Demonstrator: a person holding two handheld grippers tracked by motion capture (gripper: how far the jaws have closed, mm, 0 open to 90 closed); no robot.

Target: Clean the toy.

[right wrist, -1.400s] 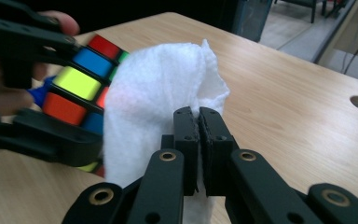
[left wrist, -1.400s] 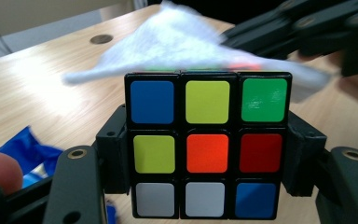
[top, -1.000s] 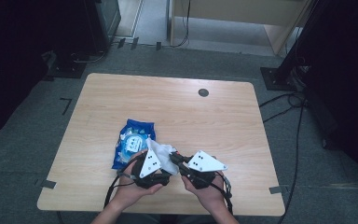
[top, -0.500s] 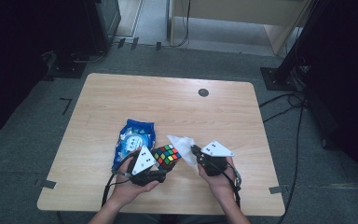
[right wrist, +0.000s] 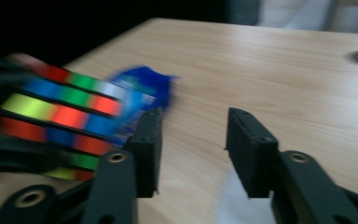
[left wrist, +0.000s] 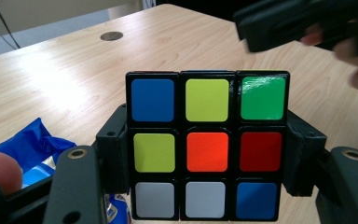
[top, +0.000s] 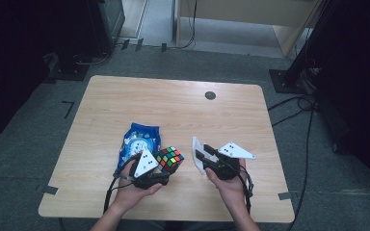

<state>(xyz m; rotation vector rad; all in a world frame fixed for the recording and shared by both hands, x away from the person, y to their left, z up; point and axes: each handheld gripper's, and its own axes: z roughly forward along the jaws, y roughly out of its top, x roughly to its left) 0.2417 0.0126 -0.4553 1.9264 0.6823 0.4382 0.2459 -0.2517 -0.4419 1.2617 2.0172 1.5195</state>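
A scrambled Rubik's cube [top: 169, 158] [left wrist: 207, 144] is held just above the table near its front edge, with my left gripper [top: 166, 164] [left wrist: 207, 161] shut on its two sides. To its right, my right gripper [top: 203, 153] [right wrist: 193, 140] stands open with nothing between its jaws; it also appears at the top right of the left gripper view [left wrist: 284, 25]. A white wipe [top: 197, 147] lies crumpled on the table at the right gripper's tips. The cube shows blurred at the left of the right gripper view [right wrist: 60, 119].
A blue wet-wipe packet [top: 139, 139] [left wrist: 32, 149] [right wrist: 144, 91] lies on the wooden table [top: 173, 106] just behind the left gripper. A round dark grommet [top: 210, 95] [left wrist: 111, 36] sits near the far edge. Cables and stand bases lie on the floor around the table.
The two grippers, close together over the cube a second ago, have parted. The right one swung off to the right and the left keeps the cube.
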